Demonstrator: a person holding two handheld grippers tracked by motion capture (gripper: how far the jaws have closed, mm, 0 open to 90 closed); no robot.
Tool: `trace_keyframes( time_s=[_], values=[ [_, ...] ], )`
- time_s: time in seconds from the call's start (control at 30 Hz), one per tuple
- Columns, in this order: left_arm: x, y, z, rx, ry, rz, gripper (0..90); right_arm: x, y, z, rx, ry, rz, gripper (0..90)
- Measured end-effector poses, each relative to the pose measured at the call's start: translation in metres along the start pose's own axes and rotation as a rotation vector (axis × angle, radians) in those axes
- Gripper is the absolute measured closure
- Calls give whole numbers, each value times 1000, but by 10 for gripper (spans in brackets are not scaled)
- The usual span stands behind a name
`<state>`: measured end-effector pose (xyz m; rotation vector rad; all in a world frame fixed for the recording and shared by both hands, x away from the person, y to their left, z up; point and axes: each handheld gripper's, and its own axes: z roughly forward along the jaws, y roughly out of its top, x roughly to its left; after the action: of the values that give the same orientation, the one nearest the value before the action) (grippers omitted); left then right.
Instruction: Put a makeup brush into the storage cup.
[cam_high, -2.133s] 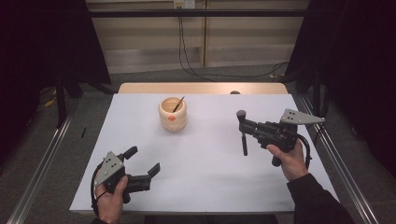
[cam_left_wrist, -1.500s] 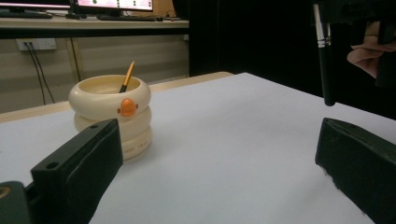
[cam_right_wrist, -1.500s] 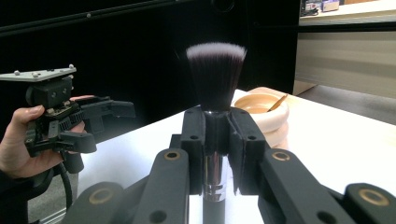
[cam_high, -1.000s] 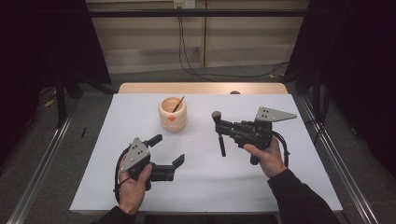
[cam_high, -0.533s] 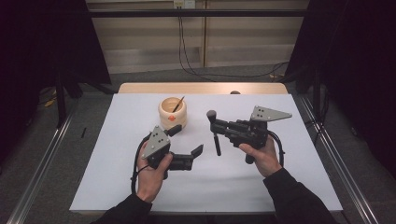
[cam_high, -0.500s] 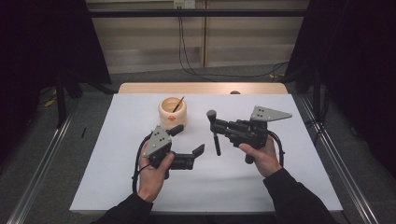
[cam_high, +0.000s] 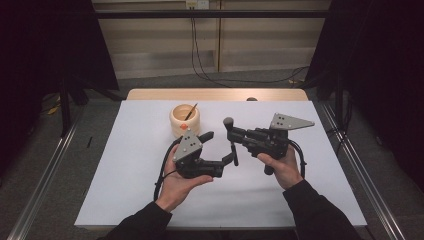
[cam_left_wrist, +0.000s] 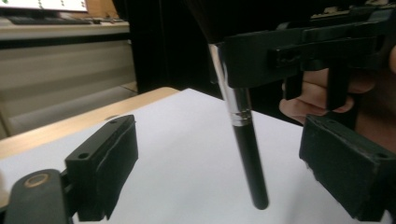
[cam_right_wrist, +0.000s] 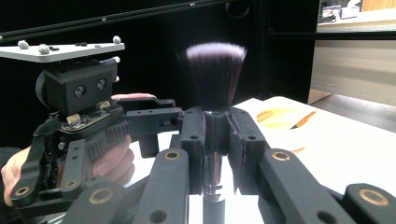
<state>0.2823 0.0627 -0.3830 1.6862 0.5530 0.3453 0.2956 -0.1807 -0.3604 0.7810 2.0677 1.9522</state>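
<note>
Over white table (cam_high: 125, 175), right gripper (cam_high: 231, 131) clamps brush (cam_high: 232, 147); left gripper (cam_high: 218, 148) closing around handle, untouched.

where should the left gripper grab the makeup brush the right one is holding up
On the black handle of the brush, below the silver ferrule. It hangs upright and bare under the right gripper; the left gripper comes level, fingers either side, apart.

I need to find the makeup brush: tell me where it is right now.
In the high view the brush stands upright at table centre, clamped in the right gripper, its handle hanging between the open jaws of the left gripper, right of the cup.
</note>
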Motion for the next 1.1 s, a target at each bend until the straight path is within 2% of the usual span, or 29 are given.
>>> trace_keyframes(
  time_s=[0.07, 0.13, 0.2, 0.23, 0.27, 0.33, 0.37, 0.4, 0.43, 0.47, 0.53, 0.57, 0.63, 0.73, 0.87, 0.93, 0.97, 1.03, 1.07, 1.1],
  values=[
    [-3, -1, 3, 13, -9, 2, 157, -1, 0, -1, -5, -4, -1, 781],
    [-3, -1, 4, 20, -7, -2, 229, -1, 0, -2, -7, -7, 1, 781],
    [-3, 0, 7, 34, 19, -27, 311, -1, 0, -2, -3, -2, 4, 782],
    [-1, 1, 9, 50, 24, -22, 317, 0, 0, -2, -3, -3, 4, 781],
    [-2, 1, 11, 62, 28, -34, 342, 0, 0, -1, -4, -5, 0, 781],
    [-2, 1, 13, 55, 4, -54, 390, 1, -1, -1, 1, -3, -6, 781],
    [-3, 1, 13, 55, -11, -50, 427, 2, -1, 0, 1, -3, -7, 782],
    [-4, 1, 14, 61, -7, -41, 483, 2, -1, 0, 0, -2, -6, 782],
    [-5, 1, 13, 68, 0, -30, 490, 2, -1, 0, 1, -2, -4, 781],
    [-5, 2, 13, 64, -14, -27, 504, 2, -1, 0, 2, -5, -4, 782],
    [-6, 3, 14, 64, -16, -39, 535, 2, -2, 0, 6, 0, -2, 781],
    [-5, 3, 14, 60, -35, -40, 558, 3, -2, 1, 7, 2, -3, 781],
    [-5, 3, 13, 62, -33, -36, 628, 3, -3, 2, 7, 4, -4, 782],
    [-3, 2, 11, 40, -48, -39, 684, 3, -4, 3, 10, 6, -5, 782],
    [-3, 1, 12, 57, -75, -42, 741, 3, -4, 4, 14, 9, -1, 781],
    [-3, 1, 11, 57, -62, -43, 751, 3, -4, 4, 14, 11, -1, 782],
    [-1, 1, 12, 53, -90, -47, 755, 3, -4, 4, 14, 11, 0, 782],
    [0, 1, 10, 56, -78, -43, 767, 3, -5, 4, 15, 12, -1, 781],
    [2, 1, 10, 58, -90, -53, 771, 3, -5, 4, 15, 11, 0, 781],
    [2, 1, 9, 58, -80, -56, 779, 3, -5, 4, 17, 13, -3, 781]
  ],
)
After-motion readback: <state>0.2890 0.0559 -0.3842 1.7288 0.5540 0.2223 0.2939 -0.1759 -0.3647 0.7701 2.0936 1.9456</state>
